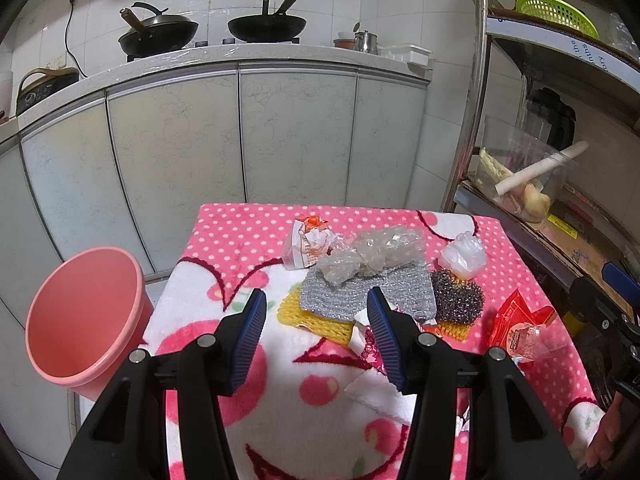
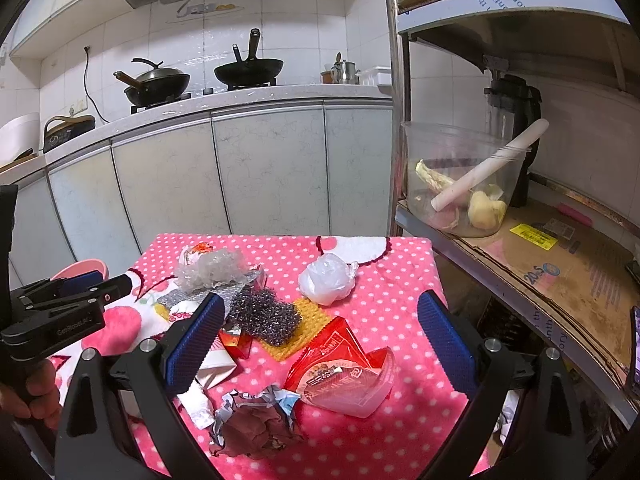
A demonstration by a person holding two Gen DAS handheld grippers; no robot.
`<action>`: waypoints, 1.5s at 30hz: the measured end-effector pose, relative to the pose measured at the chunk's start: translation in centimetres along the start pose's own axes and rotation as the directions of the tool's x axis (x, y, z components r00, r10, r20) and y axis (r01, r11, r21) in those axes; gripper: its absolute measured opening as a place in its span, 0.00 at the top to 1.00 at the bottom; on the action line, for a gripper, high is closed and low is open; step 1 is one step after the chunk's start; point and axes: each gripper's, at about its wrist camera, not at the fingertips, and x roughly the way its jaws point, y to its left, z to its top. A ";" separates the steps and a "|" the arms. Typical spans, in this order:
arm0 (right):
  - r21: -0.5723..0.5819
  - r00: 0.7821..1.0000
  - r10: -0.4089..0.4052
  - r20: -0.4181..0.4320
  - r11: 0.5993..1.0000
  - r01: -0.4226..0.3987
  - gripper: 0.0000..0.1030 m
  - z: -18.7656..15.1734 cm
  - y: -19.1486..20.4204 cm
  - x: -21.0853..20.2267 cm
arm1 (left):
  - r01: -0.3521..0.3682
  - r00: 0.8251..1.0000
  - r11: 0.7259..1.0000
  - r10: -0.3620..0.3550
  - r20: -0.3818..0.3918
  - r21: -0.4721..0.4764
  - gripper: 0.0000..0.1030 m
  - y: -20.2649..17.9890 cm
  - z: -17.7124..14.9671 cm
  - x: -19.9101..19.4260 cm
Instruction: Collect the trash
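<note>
Trash lies scattered on a table under a pink polka-dot blanket [image 1: 240, 232]. My left gripper [image 1: 317, 300] is open and empty above the near side of a silver scouring cloth [image 1: 368, 292], which has a yellow mesh [image 1: 308, 316] beneath it and clear bubble wrap [image 1: 372, 252] on top. A pink bin [image 1: 84, 316] stands empty on the floor to the left. My right gripper [image 2: 320, 304] is open, hovering over a red snack wrapper [image 2: 340, 372]. Steel wool [image 2: 264, 316], a white plastic bag [image 2: 326, 280] and crumpled paper [image 2: 256, 424] lie around it.
An orange-and-white wrapper [image 1: 306, 244] sits at the far side of the pile. A metal shelf rack [image 2: 520, 264] with a clear container [image 2: 460, 184] borders the table's right edge. Kitchen cabinets [image 1: 280, 136] with woks on top stand behind the table.
</note>
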 end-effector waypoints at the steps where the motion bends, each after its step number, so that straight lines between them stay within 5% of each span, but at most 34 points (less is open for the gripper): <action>1: 0.000 1.000 0.000 -0.001 1.000 0.000 0.05 0.0 0.0 0.0 | 0.000 1.000 1.000 0.000 0.000 -0.001 0.50 0.0 0.0 0.0; 13: 0.024 1.000 -0.024 -0.010 0.999 0.024 0.05 0.1 -2.6 -0.5 | 0.012 1.000 1.000 -0.012 -0.009 -0.006 0.50 1.8 -0.2 -0.1; 18: 0.059 0.999 -0.007 -0.050 0.998 0.010 0.10 -0.7 -4.1 -0.5 | 0.079 0.996 0.997 -0.080 -0.048 -0.024 0.50 2.6 -1.0 0.1; 23: 0.072 0.995 0.006 -0.096 0.997 0.001 0.14 -2.0 -4.9 -0.1 | 0.209 0.968 0.975 -0.217 -0.128 -0.079 0.50 1.4 -1.8 1.2; 29: 0.085 0.991 0.028 -0.128 0.996 -0.017 0.19 -2.7 -5.3 0.4 | 0.282 0.929 0.952 -0.301 -0.214 -0.117 0.61 -1.7 -2.2 3.8; 36: 0.093 0.984 0.059 -0.168 0.995 -0.043 0.20 -3.4 -5.6 1.4 | 0.252 0.922 0.963 -0.268 -0.280 -0.091 0.73 -3.8 -2.5 5.9; 45: 0.081 0.972 0.094 -0.215 0.994 -0.078 0.20 -4.0 -4.7 2.8 | 0.308 0.906 0.947 -0.322 -0.274 -0.093 0.95 -4.3 -2.5 5.7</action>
